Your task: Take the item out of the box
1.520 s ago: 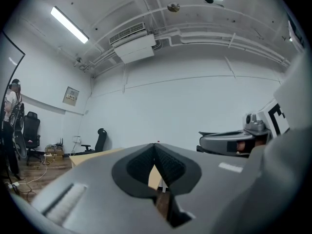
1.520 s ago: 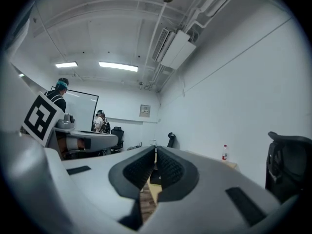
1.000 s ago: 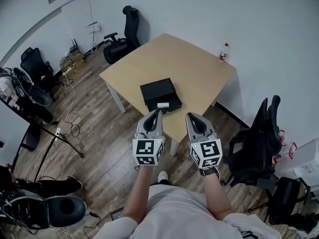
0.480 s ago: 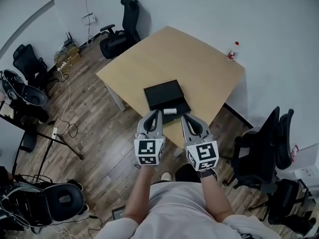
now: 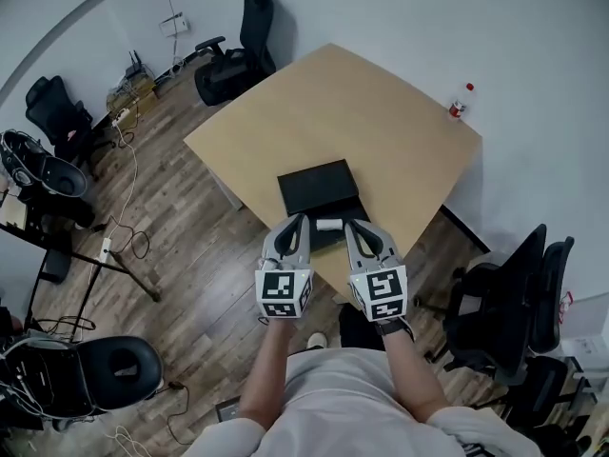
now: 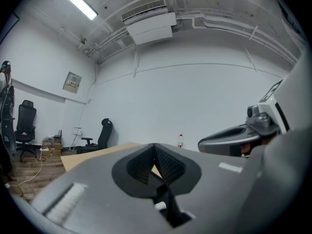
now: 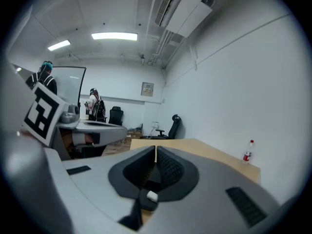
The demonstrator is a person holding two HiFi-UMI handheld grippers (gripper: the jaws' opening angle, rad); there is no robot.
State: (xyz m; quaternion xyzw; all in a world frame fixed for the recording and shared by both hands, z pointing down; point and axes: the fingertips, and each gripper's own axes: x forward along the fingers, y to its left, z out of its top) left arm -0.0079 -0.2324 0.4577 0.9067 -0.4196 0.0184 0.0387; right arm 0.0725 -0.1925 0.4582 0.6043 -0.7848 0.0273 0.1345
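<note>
A tan tabletop (image 5: 381, 112) fills the middle of the head view, with a black chair (image 5: 238, 55) beyond its far corner. A black box (image 5: 319, 187) sits close to the tabletop's near edge. The left gripper (image 5: 302, 219) and right gripper (image 5: 348, 225) hover side by side at the box's near end, each with its jaws pressed together on nothing. A bottle (image 5: 461, 101) stands at the tabletop's right corner. The small white item (image 5: 328, 224) lies on the box's near part, between the two gripper tips.

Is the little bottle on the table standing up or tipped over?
Standing up: the bottle has its red cap on top, base on the table.
</note>
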